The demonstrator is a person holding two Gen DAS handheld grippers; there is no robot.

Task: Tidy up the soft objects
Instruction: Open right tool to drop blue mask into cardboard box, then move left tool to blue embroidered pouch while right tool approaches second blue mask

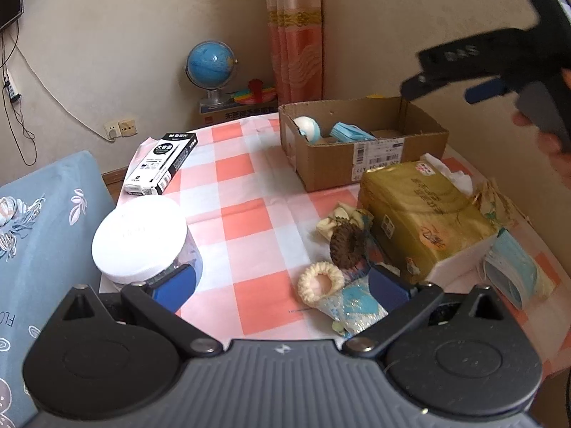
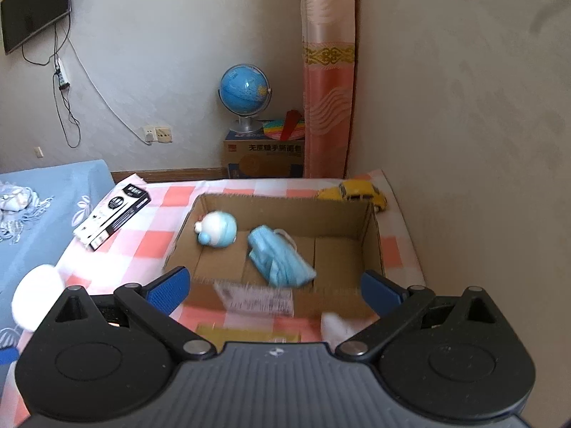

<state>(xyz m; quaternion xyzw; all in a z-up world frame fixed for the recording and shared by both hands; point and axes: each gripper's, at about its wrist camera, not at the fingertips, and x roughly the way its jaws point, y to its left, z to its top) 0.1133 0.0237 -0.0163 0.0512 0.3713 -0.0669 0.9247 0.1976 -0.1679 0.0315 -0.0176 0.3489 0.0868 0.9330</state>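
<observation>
My left gripper (image 1: 280, 287) hangs low over the checked tabletop (image 1: 246, 192), and its fingers are wide open with nothing in them. Right by them lie a cream scrunchie (image 1: 320, 281), a brown scrunchie (image 1: 347, 244) and a sparkly blue cloth (image 1: 353, 305). A gold tissue pack (image 1: 421, 210) sits just to the right, with blue masks (image 1: 514, 271) beside it. A jar with a white lid (image 1: 139, 237) stands on the left. My right gripper (image 2: 276, 290) floats above the cardboard box (image 2: 353, 299). Its fingers are open too and hold nothing. Inside the box lie a blue mask (image 2: 280, 262) and a round blue toy (image 2: 217, 230). Behind the box sits a yellow toy car (image 2: 357, 192).
</observation>
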